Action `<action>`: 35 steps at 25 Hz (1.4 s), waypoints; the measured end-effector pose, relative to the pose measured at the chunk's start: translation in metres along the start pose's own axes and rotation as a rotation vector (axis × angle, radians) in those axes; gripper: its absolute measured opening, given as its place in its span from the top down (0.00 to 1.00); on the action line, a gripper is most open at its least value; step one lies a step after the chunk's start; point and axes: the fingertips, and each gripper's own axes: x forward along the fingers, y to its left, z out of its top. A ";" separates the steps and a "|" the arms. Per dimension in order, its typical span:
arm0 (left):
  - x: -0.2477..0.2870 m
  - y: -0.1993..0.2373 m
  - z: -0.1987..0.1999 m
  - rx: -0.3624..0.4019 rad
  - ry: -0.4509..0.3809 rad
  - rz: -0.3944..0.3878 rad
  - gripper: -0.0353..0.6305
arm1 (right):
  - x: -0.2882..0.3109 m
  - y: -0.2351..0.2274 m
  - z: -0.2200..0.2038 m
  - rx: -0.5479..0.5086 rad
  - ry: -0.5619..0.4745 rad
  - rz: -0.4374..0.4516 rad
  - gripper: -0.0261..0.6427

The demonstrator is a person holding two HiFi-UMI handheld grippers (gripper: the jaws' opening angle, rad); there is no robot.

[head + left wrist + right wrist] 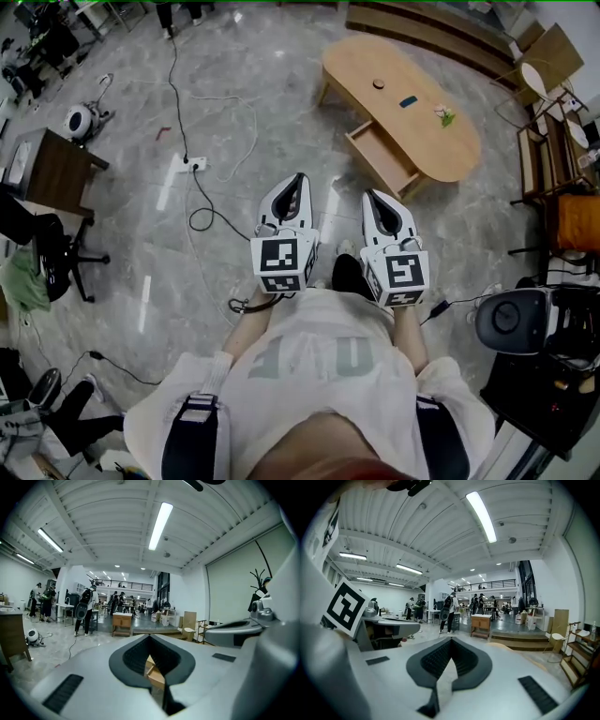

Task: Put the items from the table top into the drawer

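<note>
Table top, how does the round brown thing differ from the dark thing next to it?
The round thing is brown and circular; the dark thing is bluish-black and oblong. In the head view the round thing lies nearer the table's upper-left end, the dark thing nearer its middle. Both are small, lie apart on the table, and neither is in the open drawer.

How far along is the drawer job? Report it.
Done: the drawer stands open. In hand: nothing; left gripper and right gripper are shut, empty, short of the table. Left: three items, a round disc, a dark block and a green sprig, lie on the table.
</note>
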 end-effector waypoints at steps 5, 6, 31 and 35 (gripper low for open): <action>0.044 -0.007 0.000 0.009 -0.007 -0.014 0.94 | 0.034 -0.041 0.002 -0.004 -0.021 -0.023 0.95; 0.057 -0.006 -0.001 0.008 -0.008 -0.013 0.94 | 0.045 -0.051 0.001 -0.009 -0.026 -0.025 0.95; 0.431 0.022 0.108 0.030 -0.036 0.087 0.94 | 0.336 -0.308 0.090 -0.013 -0.092 0.052 0.95; 0.451 0.014 0.117 0.036 -0.045 0.058 0.94 | 0.347 -0.324 0.103 0.000 -0.123 0.028 0.95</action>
